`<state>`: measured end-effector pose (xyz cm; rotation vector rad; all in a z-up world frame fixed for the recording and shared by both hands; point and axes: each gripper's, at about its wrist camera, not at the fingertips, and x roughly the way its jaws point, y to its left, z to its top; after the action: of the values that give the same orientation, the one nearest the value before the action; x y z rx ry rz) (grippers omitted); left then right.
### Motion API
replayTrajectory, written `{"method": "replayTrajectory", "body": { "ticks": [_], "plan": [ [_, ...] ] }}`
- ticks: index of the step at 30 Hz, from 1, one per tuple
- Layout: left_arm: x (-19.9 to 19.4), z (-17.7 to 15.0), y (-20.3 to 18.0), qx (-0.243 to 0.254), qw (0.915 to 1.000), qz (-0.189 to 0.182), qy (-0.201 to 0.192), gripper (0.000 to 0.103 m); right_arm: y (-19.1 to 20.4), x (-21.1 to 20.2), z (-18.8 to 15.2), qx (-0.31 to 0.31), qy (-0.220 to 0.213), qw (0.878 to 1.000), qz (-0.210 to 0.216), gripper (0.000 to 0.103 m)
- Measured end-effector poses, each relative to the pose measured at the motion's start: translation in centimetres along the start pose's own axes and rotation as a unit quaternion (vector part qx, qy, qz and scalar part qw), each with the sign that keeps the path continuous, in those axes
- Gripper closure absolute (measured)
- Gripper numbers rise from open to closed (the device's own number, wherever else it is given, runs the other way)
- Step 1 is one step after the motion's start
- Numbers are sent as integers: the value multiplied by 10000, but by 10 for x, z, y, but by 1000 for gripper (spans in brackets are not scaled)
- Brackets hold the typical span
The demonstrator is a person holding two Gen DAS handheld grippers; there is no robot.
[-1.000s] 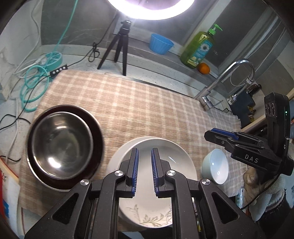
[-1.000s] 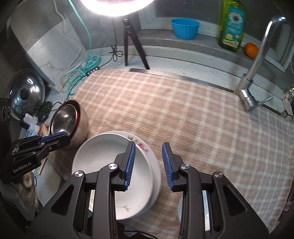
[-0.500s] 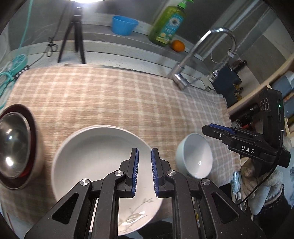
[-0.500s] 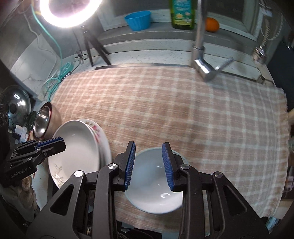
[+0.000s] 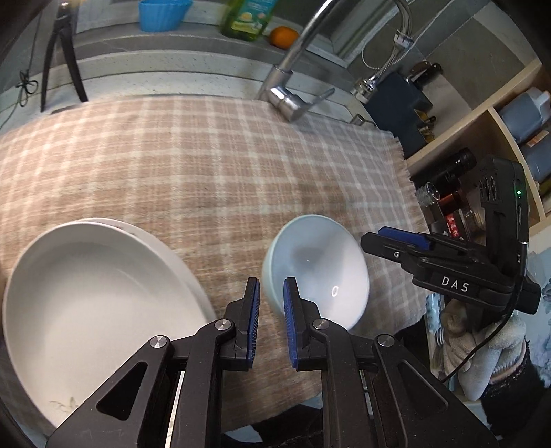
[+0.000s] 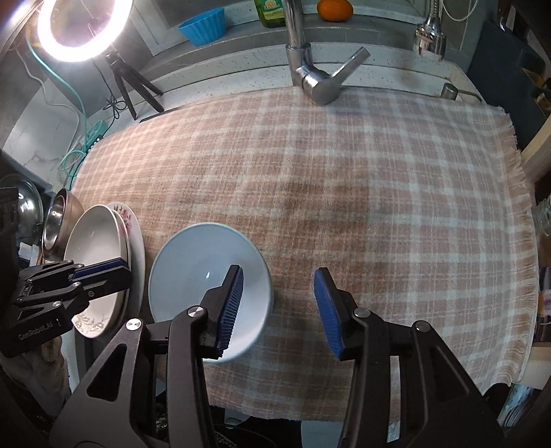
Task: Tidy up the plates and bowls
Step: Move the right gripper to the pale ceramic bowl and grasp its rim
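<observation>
A small pale bowl [image 5: 316,268] [image 6: 193,275] stands on the checked cloth [image 6: 344,172] near its front edge. My right gripper [image 6: 278,274] hovers over the bowl's right rim. Its jaws are opening; the rim lies between them and neither pad presses on it. In the left wrist view the right gripper [image 5: 396,241] sits just right of the bowl. My left gripper [image 5: 271,289] is shut and empty, above the cloth between the bowl and a large white deep plate [image 5: 89,303] [image 6: 93,248]. That plate rests on a floral plate [image 6: 132,227]. A steel bowl [image 6: 56,220] stands further left.
A tap [image 6: 310,75] rises at the back edge of the cloth. A ring light [image 6: 82,27] on a tripod stands at the back left. A blue cup [image 6: 203,26] and an orange [image 6: 334,8] sit on the ledge. Shelves [image 5: 482,138] with bottles are at the right.
Both grippers have swung right and lower, from the plates to the small bowl. The steel bowl has left the left wrist view. The right jaws have widened.
</observation>
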<state>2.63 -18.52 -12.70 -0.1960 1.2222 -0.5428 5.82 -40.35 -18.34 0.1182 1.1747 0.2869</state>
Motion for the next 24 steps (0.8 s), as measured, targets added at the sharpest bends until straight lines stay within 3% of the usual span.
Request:
{"method": "replayTrajectory", "body": {
  "ticks": [6, 10, 15, 24],
  "plan": [
    [17, -1, -7, -7, 9999, 56, 109, 90, -10, 11, -9, 99, 154, 9997, 144, 59],
    [21, 0, -7, -24, 9999, 78, 129, 90, -12, 15, -12, 123, 231, 9994, 239, 70],
    [24, 1, -6, -46, 9997, 182, 149, 90, -9, 19, -12, 57, 266, 9993, 256, 71],
    [29, 1, -2, -50, 9997, 170, 192, 90, -8, 29, -12, 96, 400, 9983, 413, 86]
  ]
}}
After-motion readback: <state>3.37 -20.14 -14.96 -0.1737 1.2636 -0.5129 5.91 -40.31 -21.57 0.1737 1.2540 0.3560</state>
